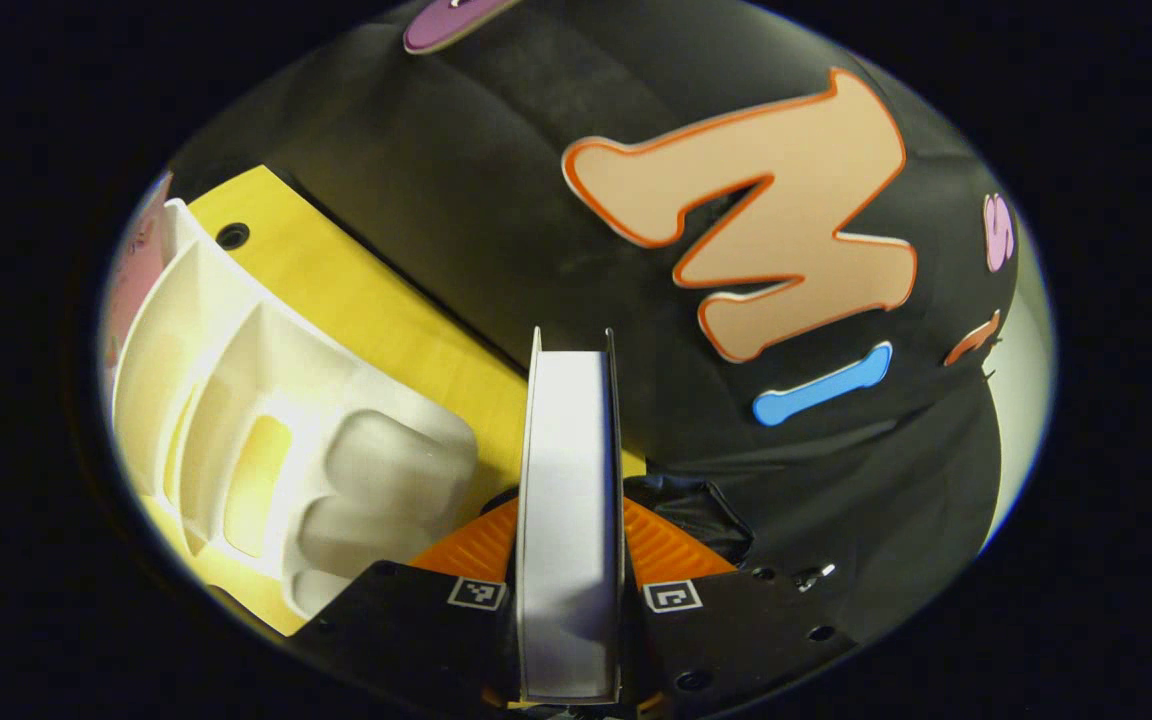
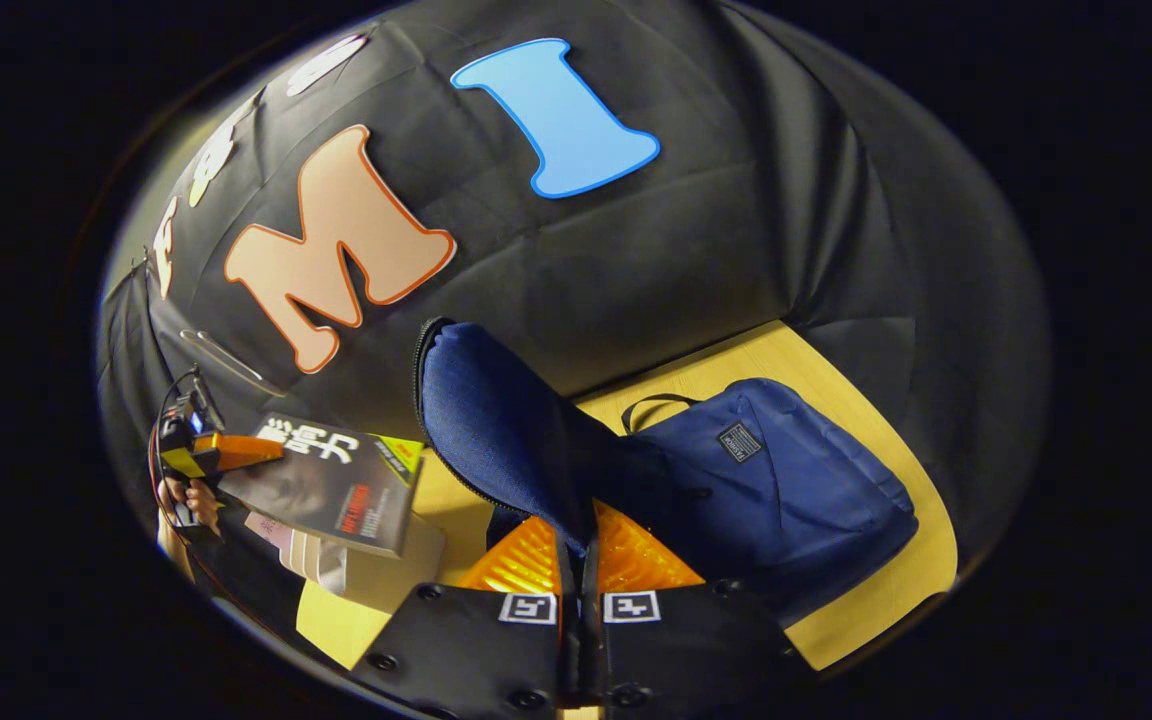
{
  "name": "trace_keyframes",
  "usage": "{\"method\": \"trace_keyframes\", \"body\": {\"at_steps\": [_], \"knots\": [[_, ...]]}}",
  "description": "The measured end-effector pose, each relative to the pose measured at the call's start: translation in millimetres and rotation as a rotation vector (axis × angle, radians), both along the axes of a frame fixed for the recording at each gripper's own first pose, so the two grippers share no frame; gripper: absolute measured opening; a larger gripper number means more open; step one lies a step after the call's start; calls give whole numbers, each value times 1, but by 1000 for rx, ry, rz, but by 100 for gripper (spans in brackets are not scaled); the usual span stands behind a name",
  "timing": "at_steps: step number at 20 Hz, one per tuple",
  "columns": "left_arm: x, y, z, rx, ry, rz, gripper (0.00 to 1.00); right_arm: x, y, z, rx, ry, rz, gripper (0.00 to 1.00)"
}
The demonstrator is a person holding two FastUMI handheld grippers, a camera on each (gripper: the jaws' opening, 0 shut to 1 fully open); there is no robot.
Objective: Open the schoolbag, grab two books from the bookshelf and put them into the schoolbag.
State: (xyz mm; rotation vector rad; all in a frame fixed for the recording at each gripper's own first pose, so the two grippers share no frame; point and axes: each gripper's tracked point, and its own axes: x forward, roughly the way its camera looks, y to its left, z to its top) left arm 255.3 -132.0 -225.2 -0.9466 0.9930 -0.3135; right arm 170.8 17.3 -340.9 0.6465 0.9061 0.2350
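Observation:
A book (image 1: 569, 520) stands edge-on between the fingers of my left gripper (image 1: 569, 545), its pale page edge toward the camera; both fingers press on its covers. In the right gripper view this dark-covered book (image 2: 336, 485) hangs at the left above the table, held by the left gripper (image 2: 226, 452). The blue schoolbag (image 2: 786, 490) lies on the table to the right. Its zip-edged flap (image 2: 496, 420) is lifted up, and my right gripper (image 2: 576, 565) is shut on the flap's fabric.
A white moulded bookshelf (image 1: 266, 440) lies on the yellow wooden table (image 1: 386, 310) left of the held book, with something pink at its far end. A hand (image 2: 186, 495) holds the left gripper. The table (image 2: 866, 600) ends just beyond the bag.

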Motion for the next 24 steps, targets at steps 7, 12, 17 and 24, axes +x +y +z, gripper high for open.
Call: {"method": "trace_keyframes", "body": {"at_steps": [7, 12, 17, 24], "knots": [[-11, -111, -58, -15, 95, -120, 36, 1, -1, -1, 18, 4, -7, 3], [-19, -174, -94, -36, 159, -139, 36, 1, -2, -1, 26, 4, -23, 7], [-25, -233, -117, -123, 224, -83, 36, 0, -1, 0, 24, -4, -35, 3], [-41, -281, -146, -305, 331, 33, 36, -3, 5, 0, 17, -20, -27, 4]]}}
